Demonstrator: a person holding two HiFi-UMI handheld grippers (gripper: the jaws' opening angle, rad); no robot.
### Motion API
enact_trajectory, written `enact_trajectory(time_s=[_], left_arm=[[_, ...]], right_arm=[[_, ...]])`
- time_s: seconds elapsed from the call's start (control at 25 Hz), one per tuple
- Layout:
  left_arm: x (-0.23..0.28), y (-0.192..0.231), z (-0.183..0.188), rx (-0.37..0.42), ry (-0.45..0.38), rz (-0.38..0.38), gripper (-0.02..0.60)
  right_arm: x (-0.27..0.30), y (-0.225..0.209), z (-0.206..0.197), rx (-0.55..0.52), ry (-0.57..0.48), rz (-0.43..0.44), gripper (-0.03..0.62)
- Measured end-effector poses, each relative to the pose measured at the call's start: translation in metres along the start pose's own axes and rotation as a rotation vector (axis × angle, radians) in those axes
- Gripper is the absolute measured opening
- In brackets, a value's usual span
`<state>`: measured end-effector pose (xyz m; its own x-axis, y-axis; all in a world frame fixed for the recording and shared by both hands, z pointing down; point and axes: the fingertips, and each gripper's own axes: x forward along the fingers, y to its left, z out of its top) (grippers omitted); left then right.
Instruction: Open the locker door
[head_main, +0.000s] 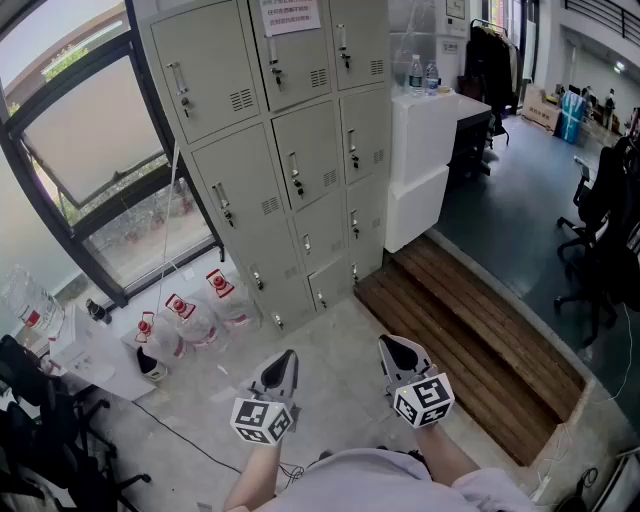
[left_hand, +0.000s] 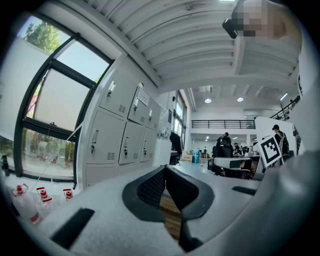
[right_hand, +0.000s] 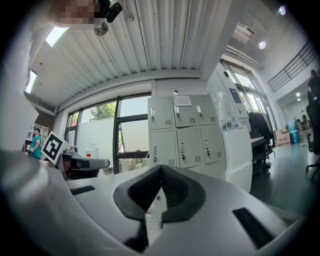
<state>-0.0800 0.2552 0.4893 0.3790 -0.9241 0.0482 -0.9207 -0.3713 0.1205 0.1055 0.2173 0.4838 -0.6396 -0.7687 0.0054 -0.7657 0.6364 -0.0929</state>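
Note:
A grey bank of lockers stands against the wall ahead, all its doors closed, each with a small handle and lock. It also shows in the left gripper view as the lockers and in the right gripper view as the lockers. My left gripper and right gripper hover low over the floor, well short of the lockers. Both have their jaws together with nothing between them. In their own views the left gripper and right gripper point toward the lockers.
Several large water jugs with red caps stand on the floor left of the lockers by the window. A white cabinet adjoins the lockers on the right. A wooden step lies to the right. Office chairs stand at far right.

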Motion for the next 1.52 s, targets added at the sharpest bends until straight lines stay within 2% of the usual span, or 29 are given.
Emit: enact_trajectory(time_s=[0.68,1.32,1.52], left_arm=[[0.007,0.001,0.0,0.012,0.016,0.002,0.008],[0.044,-0.034,-0.009,0.012,0.009,0.097,0.008],[0.077,-0.013,-0.016,0.005,0.016,0.09,0.008]], right_arm=[[0.003,-0.011,-0.002,0.021,-0.014,-0.03,0.014],[0.004,-0.074,-0.019,0.042,0.028,0.056,0.014],[0.035,-0.091,-0.026,0.048,0.034,0.058,0.012]])
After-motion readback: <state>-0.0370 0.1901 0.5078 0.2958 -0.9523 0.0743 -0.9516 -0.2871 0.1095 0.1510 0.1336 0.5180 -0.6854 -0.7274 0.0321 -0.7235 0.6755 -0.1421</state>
